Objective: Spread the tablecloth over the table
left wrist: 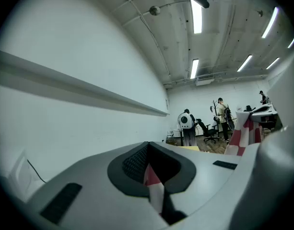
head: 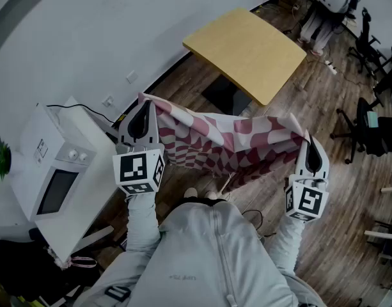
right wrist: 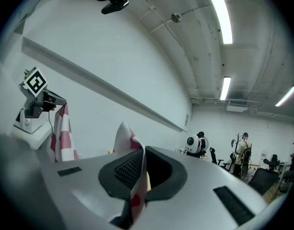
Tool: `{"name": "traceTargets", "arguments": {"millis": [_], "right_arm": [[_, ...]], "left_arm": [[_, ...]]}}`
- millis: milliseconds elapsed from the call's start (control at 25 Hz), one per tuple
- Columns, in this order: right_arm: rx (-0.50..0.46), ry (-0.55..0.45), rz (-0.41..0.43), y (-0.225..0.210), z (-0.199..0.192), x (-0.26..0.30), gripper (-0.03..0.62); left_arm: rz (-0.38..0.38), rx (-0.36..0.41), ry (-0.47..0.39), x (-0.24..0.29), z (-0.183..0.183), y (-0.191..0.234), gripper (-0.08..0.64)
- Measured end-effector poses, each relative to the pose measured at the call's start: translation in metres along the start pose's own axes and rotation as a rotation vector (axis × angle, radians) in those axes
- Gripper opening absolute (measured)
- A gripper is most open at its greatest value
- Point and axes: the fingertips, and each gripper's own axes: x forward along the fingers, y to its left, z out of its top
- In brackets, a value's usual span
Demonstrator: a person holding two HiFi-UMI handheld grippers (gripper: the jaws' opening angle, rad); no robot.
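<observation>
Bare floor [head: 183,85] separates table [head: 247,50] from tablecloth [head: 221,139], left gripper [head: 143,107] and right gripper [head: 309,142] clamping corners.

Low in the middle of the head view, a pale grey jacket [head: 196,254] with a front zip [head: 217,235] and matching sleeves [head: 142,219]; the left gripper [head: 144,107] and right gripper [head: 307,139] have light grey shells with black ribbed pads [left wrist: 132,163]; each carries a white cube [head: 139,169] printed with black square markers.

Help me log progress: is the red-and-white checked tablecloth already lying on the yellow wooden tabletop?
No, the red-and-white checked tablecloth hangs between the left gripper and the right gripper, short of the yellow wooden tabletop.
</observation>
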Motion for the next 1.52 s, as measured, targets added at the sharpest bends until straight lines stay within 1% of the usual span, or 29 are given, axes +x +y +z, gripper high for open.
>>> {"name": "traceTargets", "arguments": {"millis": [240, 480, 680, 880, 1160, 1360, 1520], "right_arm": [[0.010, -0.011, -0.004, -0.004, -0.005, -0.008, 0.021], [0.008, -0.026, -0.005, -0.016, -0.009, -0.003, 0.021], [0.009, -0.030, -0.022, -0.024, -0.015, 0.012, 0.021], [0.002, -0.010, -0.032, -0.033, -0.013, 0.068, 0.021], [-0.022, 0.006, -0.047, -0.015, 0.000, 0.161, 0.021], [-0.030, 0.012, -0.089, -0.008, 0.011, 0.214, 0.021], [-0.039, 0.033, -0.131, -0.005, 0.012, 0.240, 0.021]], "left_arm": [[0.013, 0.008, -0.014, -0.004, -0.001, -0.005, 0.025], [0.059, 0.000, -0.027, -0.010, -0.003, 0.001, 0.025], [0.088, -0.003, -0.025, 0.001, -0.011, 0.011, 0.023], [0.094, 0.001, -0.004, 0.057, -0.011, 0.023, 0.025], [0.068, -0.011, 0.011, 0.153, -0.014, 0.059, 0.025], [0.047, -0.011, 0.006, 0.210, -0.008, 0.089, 0.025], [0.030, -0.016, -0.003, 0.244, -0.006, 0.110, 0.024]]}}
